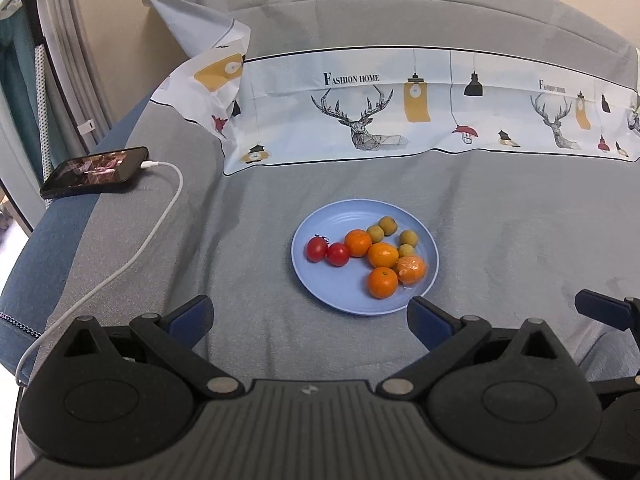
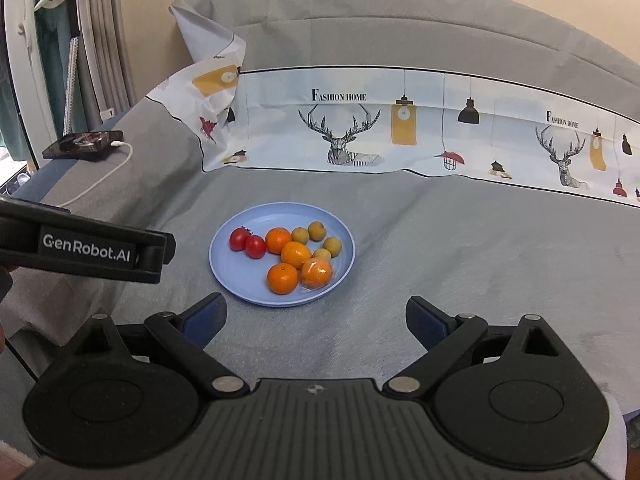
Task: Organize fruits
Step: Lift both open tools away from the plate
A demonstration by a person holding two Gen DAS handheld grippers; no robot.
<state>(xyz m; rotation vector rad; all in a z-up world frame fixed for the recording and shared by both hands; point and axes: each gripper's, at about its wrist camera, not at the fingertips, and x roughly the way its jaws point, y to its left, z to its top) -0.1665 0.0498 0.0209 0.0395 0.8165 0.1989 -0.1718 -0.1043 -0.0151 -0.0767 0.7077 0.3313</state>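
Left gripper (image 1: 310, 316) spread, empty, just short of blue plate (image 1: 320, 276). Right gripper (image 2: 316, 320) likewise spread, empty. Fruits all on plate, plate on grey bedcover (image 1: 500, 240). Advice: approach from above, take outermost wrapped orange (image 1: 411, 270) first, gentle squeeze. Fruits roundish; no clear long axis or heading.

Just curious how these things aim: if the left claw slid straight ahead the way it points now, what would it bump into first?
Probably the near rim of the blue plate, which sits just ahead of the open left claw, slightly right of centre. The closest orange would follow. Depth is hard to judge here.
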